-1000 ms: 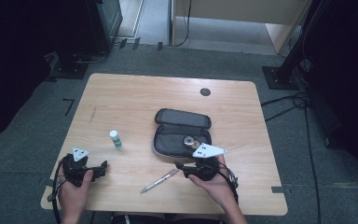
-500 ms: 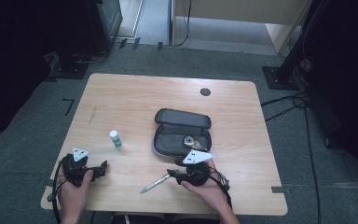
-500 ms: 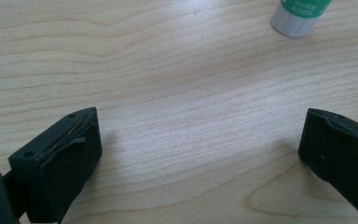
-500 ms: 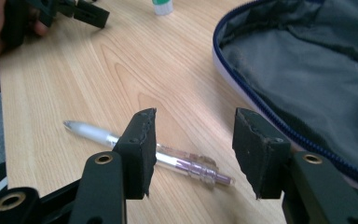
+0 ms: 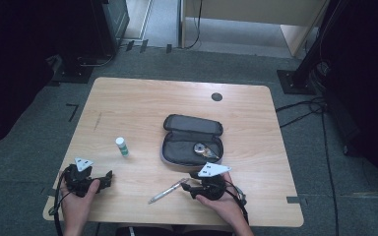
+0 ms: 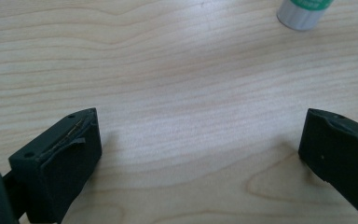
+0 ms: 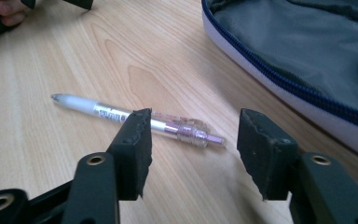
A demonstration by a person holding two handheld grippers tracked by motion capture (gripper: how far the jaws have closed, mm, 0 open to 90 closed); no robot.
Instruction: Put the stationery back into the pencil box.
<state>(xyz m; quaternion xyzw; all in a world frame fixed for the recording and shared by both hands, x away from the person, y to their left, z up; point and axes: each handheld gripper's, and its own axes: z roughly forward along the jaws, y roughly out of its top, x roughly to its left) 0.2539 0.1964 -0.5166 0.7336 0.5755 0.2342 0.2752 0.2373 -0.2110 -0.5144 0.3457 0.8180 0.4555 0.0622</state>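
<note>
Right gripper view: the pen (image 7: 135, 117) lies on the table (image 7: 42, 140) at frame centre, just beyond the half-open, empty right gripper (image 7: 193, 147), its purple end showing between the jaws, untouched.

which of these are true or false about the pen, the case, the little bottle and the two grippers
1. The pen lies flat on the wooden table. True.
2. The pencil case is zipped shut. False: it lies open, with a small round thing inside.
3. The right gripper is clamped on the pen. False: its jaws stand apart just in front of the pen, not pressing on it, and they have just been opening a little.
4. The left gripper has nothing between its jaws. True: they stand wide over bare wood.
5. The small white bottle with the green label stands inside the case. False: it stands upright on the table, to the left of the case.
</note>
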